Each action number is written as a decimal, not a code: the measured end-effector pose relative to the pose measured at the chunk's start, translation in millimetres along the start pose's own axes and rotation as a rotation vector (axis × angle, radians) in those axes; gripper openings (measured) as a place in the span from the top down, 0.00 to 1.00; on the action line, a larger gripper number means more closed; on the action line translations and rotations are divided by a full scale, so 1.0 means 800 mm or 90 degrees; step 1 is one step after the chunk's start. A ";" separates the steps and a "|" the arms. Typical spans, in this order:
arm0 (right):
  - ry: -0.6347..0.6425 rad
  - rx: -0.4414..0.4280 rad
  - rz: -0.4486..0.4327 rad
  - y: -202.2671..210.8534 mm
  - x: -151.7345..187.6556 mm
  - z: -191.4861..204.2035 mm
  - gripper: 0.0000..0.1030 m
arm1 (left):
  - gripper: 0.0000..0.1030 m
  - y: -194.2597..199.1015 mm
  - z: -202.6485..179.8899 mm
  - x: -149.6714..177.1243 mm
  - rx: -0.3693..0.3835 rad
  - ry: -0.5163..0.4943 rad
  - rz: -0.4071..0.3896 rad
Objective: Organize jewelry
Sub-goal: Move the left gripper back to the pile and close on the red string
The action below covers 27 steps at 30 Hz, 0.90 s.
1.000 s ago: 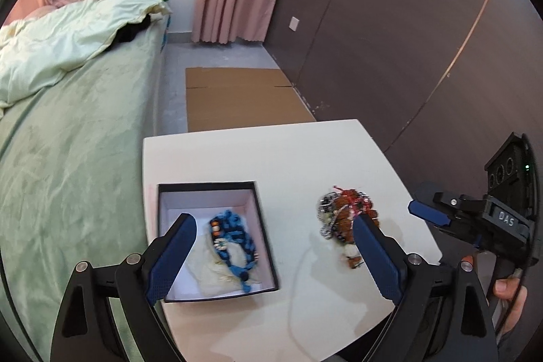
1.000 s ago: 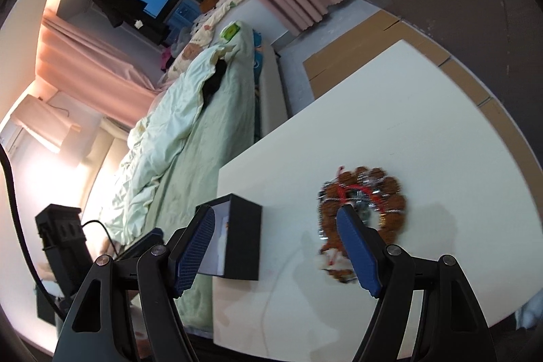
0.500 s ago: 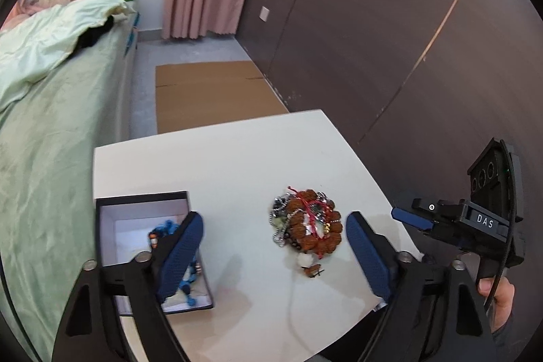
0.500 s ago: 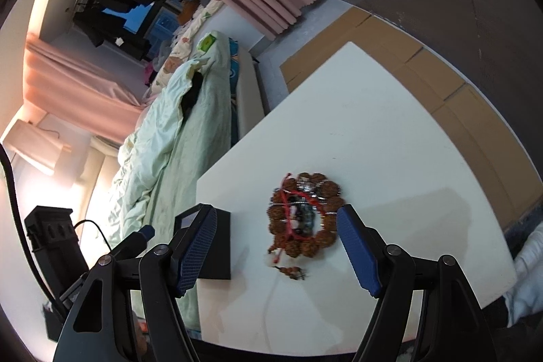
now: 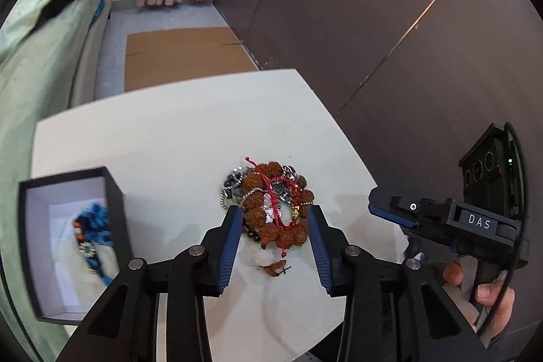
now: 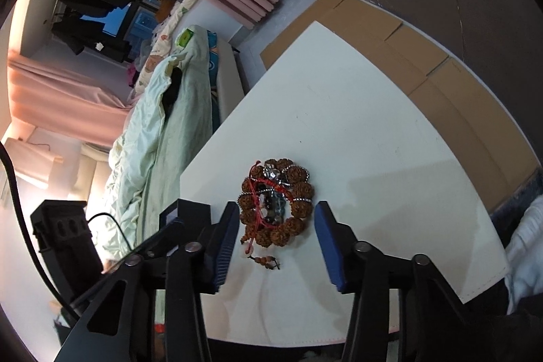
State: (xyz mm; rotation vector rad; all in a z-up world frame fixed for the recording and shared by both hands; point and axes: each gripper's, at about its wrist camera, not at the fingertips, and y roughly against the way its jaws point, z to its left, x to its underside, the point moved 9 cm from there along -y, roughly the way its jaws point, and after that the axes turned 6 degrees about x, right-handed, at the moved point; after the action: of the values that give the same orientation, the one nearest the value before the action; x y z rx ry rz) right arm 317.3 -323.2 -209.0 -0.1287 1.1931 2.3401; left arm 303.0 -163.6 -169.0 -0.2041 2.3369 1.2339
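Note:
A pile of jewelry (image 5: 273, 207), with a brown seed-bead bracelet, red cord and silver chains, lies on the white table (image 5: 169, 131). It also shows in the right wrist view (image 6: 275, 206). My left gripper (image 5: 275, 228) is open, its blue pads straddling the pile just above it. My right gripper (image 6: 275, 224) is open and hovers near the pile's near side. A black box (image 5: 117, 209) with a white lining sits at the table's left edge and holds a blue beaded piece (image 5: 93, 231).
A bed with a pale green cover (image 5: 37, 63) runs along the table's left side. A dark brown wall (image 5: 373, 22) stands to the right. Flat cardboard (image 5: 180, 53) lies on the floor beyond the table. The right gripper's body (image 5: 451, 219) is at the right.
My left gripper has swung right from over the black box to the jewelry pile, and its jaws have narrowed around it. The right gripper has drawn closer to the pile.

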 end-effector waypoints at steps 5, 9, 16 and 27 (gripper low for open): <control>-0.006 0.007 0.009 -0.009 0.001 -0.003 0.66 | 0.71 -0.028 0.004 0.007 0.024 0.030 0.026; -0.023 0.014 0.010 -0.011 0.000 -0.010 0.66 | 0.71 -0.045 -0.003 0.010 0.023 0.019 0.046; -0.046 0.018 0.016 -0.011 -0.005 -0.026 0.66 | 0.71 -0.060 0.000 0.027 -0.022 0.010 0.087; -0.054 0.005 0.023 -0.006 -0.002 -0.031 0.66 | 0.71 -0.053 -0.014 0.028 0.038 0.041 0.094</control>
State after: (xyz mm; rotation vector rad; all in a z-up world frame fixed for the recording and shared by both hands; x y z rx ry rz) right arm 317.3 -341.1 -227.2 -0.0048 1.1712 2.3468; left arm 294.1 -195.2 -205.7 -0.0526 2.4787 1.2418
